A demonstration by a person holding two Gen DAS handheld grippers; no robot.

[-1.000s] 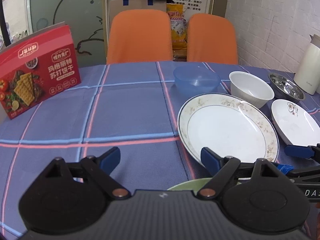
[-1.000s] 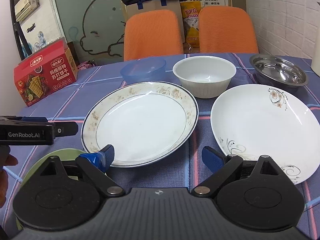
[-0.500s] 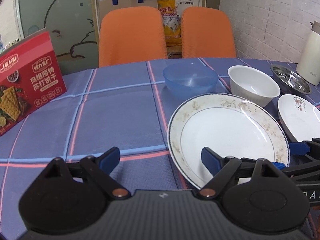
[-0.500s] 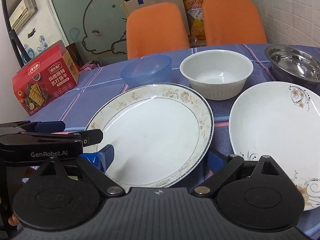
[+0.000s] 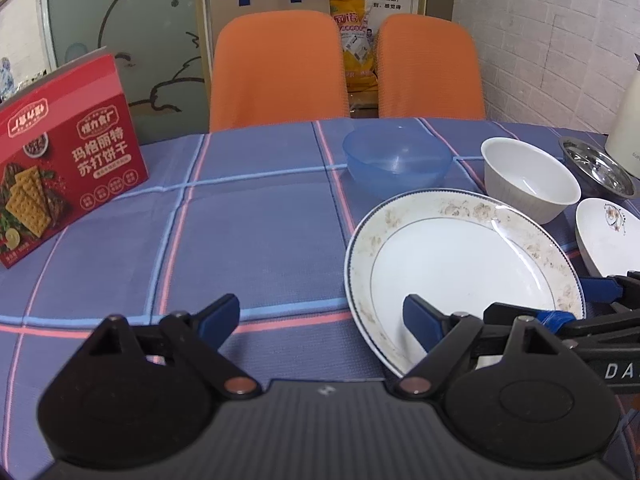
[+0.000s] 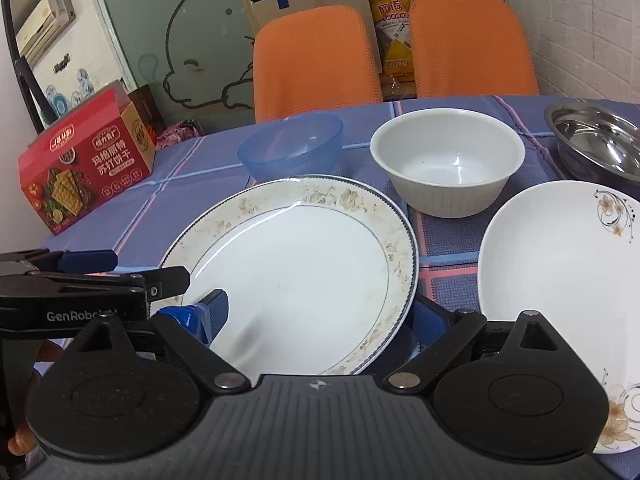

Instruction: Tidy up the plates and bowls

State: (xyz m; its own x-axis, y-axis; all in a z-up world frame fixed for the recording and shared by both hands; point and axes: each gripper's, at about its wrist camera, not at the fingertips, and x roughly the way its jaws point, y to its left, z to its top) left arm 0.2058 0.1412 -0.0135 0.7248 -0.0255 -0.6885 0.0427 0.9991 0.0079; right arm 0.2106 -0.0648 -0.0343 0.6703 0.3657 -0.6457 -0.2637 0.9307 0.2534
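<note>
A large white ceramic plate with a faded floral rim and thin blue edge line (image 6: 304,268) sits tilted at frame centre. Behind it stand a translucent blue plastic bowl (image 6: 291,149) and a ribbed white ceramic bowl (image 6: 447,160). At right lies a white flower-painted plate (image 6: 560,276); a steel bowl (image 6: 596,136) sits upper right.

You have two plates on the table: a gold-rimmed plate (image 6: 296,268) and a flowered plate (image 6: 560,264). You have three bowls: blue bowl (image 6: 292,148), white bowl (image 6: 448,160), steel bowl (image 6: 592,136). One cracker box (image 5: 64,160). Two orange chairs, left chair (image 5: 276,68) and right chair (image 5: 428,64). One white jug (image 5: 628,120), partly in view.
</note>
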